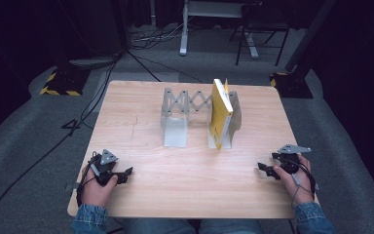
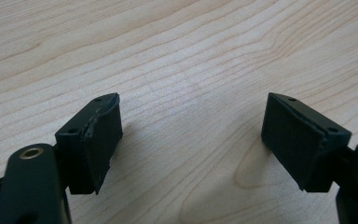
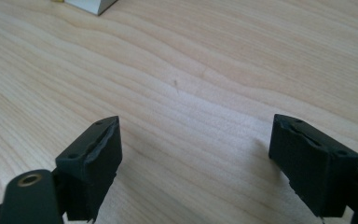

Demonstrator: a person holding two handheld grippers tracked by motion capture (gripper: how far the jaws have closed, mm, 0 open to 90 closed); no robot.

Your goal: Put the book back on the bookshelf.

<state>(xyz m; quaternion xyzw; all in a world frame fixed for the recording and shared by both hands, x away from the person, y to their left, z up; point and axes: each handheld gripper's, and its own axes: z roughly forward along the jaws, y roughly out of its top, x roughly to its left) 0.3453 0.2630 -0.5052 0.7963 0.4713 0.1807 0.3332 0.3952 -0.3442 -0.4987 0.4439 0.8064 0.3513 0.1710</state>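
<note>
So here's where I'm at: the yellow paperback book is standing upright in the grey metal accordion-style book rack, at its right end, leaning a bit against the end plate. Looks basically done to me. My left gripper sits near-left of the rack and my right gripper near-right, both resting on the pale wooden surface, jaws spread wide, holding nothing.

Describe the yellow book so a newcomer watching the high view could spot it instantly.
Start at the wooden table, then find the grey accordion rack standing near its far edge. The yellow book stands upright in the rack's right-hand section; it is the single bright yellow thing, while the left section holds nothing.
</note>
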